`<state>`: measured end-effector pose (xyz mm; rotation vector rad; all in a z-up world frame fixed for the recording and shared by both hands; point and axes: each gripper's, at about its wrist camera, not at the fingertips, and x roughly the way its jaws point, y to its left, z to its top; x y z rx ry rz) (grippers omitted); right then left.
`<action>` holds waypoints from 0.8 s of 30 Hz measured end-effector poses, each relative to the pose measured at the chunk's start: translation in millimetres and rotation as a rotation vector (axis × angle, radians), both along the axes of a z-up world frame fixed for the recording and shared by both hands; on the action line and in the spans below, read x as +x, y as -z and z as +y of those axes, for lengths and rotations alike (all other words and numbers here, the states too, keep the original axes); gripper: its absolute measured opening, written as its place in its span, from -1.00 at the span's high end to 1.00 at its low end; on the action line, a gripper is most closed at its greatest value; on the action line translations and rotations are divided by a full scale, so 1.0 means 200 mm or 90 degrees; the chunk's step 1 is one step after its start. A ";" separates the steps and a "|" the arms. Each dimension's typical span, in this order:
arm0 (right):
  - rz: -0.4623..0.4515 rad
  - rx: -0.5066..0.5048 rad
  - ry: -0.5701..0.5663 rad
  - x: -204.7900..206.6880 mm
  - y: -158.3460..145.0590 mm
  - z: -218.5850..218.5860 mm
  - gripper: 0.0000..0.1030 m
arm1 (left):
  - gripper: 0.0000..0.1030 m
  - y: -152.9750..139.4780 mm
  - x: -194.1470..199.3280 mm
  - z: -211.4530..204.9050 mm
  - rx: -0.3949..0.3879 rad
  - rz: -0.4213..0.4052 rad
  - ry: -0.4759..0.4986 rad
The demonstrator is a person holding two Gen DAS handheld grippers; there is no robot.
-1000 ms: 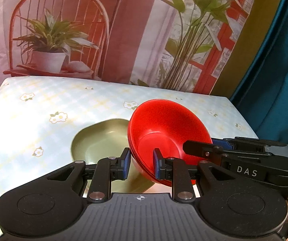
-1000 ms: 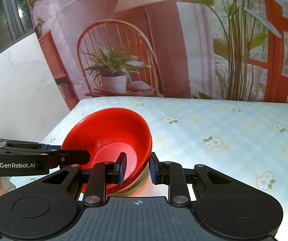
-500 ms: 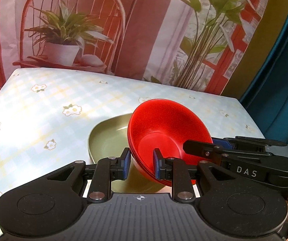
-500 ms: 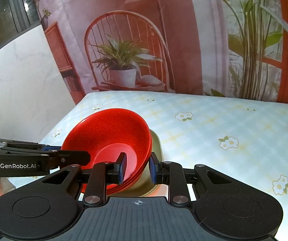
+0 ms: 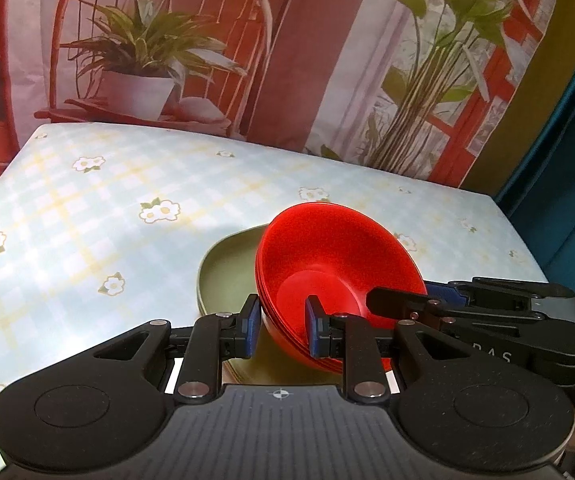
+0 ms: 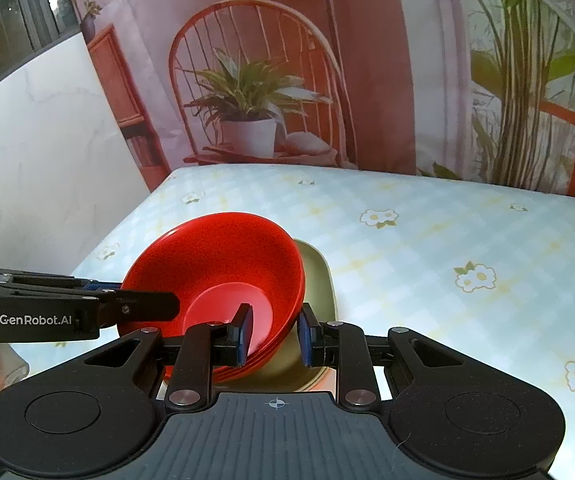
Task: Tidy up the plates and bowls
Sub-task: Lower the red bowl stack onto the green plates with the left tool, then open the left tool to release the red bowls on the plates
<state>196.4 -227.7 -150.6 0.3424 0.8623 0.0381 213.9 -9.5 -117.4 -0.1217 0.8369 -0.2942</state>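
floral tablecloth (image 5: 87, 216) | red bowls (image 5: 335, 256) over green plate (image 5: 223, 272) | left hand-held gripper (image 5: 281, 326), right hand-held gripper (image 6: 273, 330) each clamp rim

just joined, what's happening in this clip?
A person is working with both hand-held grippers on a stack of red bowls. The left hand-held gripper and the right hand-held gripper each clamp the stack's rim from opposite sides. The stack is tilted, over an olive green plate on the floral tablecloth. Whether the bowls touch the plate can't be told.
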 end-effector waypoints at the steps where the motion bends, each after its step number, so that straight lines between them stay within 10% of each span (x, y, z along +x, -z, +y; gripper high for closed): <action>1: 0.001 0.000 -0.001 0.01 0.01 0.00 0.54 | 0.52 0.01 0.01 0.00 0.000 0.002 -0.002; 24: 0.026 -0.038 -0.016 0.08 0.11 0.03 0.51 | 0.51 0.11 0.08 -0.03 0.039 0.021 -0.004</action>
